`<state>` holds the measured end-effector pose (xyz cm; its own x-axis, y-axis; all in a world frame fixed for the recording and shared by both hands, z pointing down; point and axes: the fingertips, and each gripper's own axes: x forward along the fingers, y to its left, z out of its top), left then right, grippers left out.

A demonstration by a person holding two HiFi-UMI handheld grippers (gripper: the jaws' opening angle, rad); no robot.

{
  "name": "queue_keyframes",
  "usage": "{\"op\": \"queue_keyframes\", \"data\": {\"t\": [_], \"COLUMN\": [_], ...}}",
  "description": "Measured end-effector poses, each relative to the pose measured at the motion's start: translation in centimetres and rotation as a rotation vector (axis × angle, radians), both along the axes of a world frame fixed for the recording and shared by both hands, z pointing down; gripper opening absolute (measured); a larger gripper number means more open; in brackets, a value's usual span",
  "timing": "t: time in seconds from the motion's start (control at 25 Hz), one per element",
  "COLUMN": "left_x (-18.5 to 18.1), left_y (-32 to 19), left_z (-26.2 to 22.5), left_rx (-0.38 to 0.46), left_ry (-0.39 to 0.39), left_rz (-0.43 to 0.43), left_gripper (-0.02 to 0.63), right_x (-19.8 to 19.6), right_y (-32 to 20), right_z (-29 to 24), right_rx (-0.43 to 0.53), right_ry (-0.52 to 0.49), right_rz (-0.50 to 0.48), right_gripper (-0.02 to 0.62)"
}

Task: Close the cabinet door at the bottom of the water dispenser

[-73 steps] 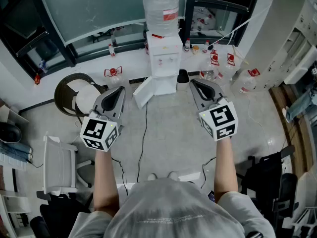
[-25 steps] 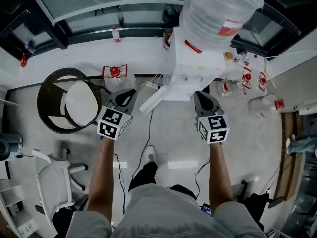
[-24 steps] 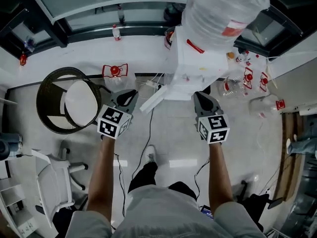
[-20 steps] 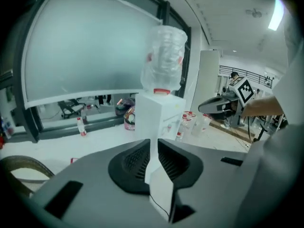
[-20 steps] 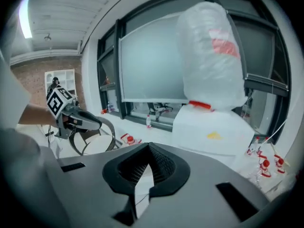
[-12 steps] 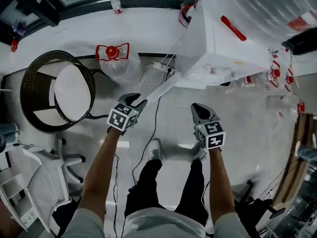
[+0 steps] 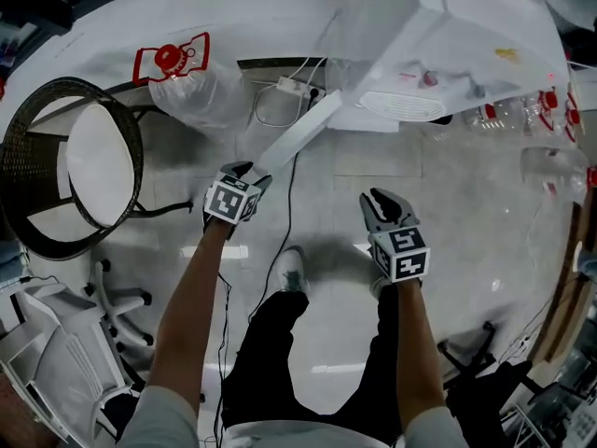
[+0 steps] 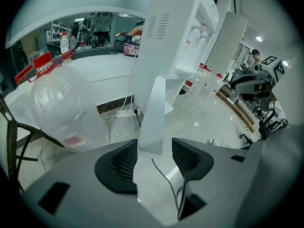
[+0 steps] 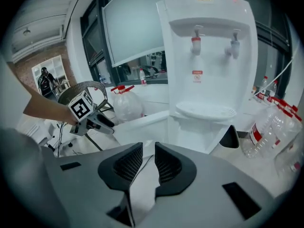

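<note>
My left gripper (image 8: 154,148) had its jaws held apart, and the free edge of the cabinet door (image 8: 154,109) stood between them; I could not tell whether a pad touched it. In the head view the white door ran from this gripper toward 1 o'clock, up to the foot of the water dispenser (image 7: 438,59), so it was swung wide open. My right gripper (image 9: 148,159) had its jaws drawn almost together, only a thin slit between them and nothing inside. It hung over the floor (image 7: 466,213) at 4 o'clock from the left gripper, well apart from the door, and pointed at the dispenser's front. At 11 o'clock from the left gripper a big clear bottle (image 7: 191,87) with a red cap was on the floor, and a white power strip (image 7: 291,86) lay near the dispenser's foot. A round woven chair (image 7: 26,157) stood at 9 o'clock. A thin black cable (image 7: 287,203) ran over the floor between the two grippers.
</note>
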<state>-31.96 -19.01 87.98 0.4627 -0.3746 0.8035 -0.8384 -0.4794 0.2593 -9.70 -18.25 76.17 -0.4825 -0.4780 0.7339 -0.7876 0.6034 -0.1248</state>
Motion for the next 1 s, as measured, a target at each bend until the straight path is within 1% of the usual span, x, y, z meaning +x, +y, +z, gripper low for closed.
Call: {"op": "queue_keyframes", "data": {"t": [0.08,0.16,0.32,0.52,0.64,0.72,0.84,1.0], "left_x": [0.3,0.9,1.5,4.0,6.1,7.8,10.4,15.5], "left_y": [0.0,0.0,0.4,2.3,3.6,4.3,5.0,5.7], "left_z": [1.4,1.3,1.1,1.2,1.5,1.4,1.3,1.0], "left_rx": [0.009,0.015,0.025,0.001,-0.018,-0.031,-0.062,-0.112], "left_ry": [-0.016,-0.018,-0.042,-0.025,0.031,0.073,0.114,0.208], "left_rz": [0.003,-0.002,-0.033,-0.064,-0.124,-0.181,-0.269,-0.368], "left_gripper": [0.242,0.241,0.200,0.194,0.189,0.189,0.189,0.192], "right_x": [0.5,1.4,3.1,5.7,7.8,9.5,11.9,15.6], "right_y": [0.9,1.7,2.6,4.2,5.2,5.6,5.6,5.0], "right_z": [0.8,1.4,1.5,1.2,1.6,1.9,1.8,1.2], "right_rx": [-0.017,-0.021,-0.012,-0.010,-0.015,-0.014,-0.007,0.006], "right_ry": [-0.008,-0.005,-0.008,-0.019,-0.003,0.024,0.045,0.061], "right_rz": [0.019,0.035,0.073,0.131,0.165,0.184,0.202,0.221], "right_gripper": [0.101,0.100,0.098,0.098,0.098,0.098,0.098,0.098]}}
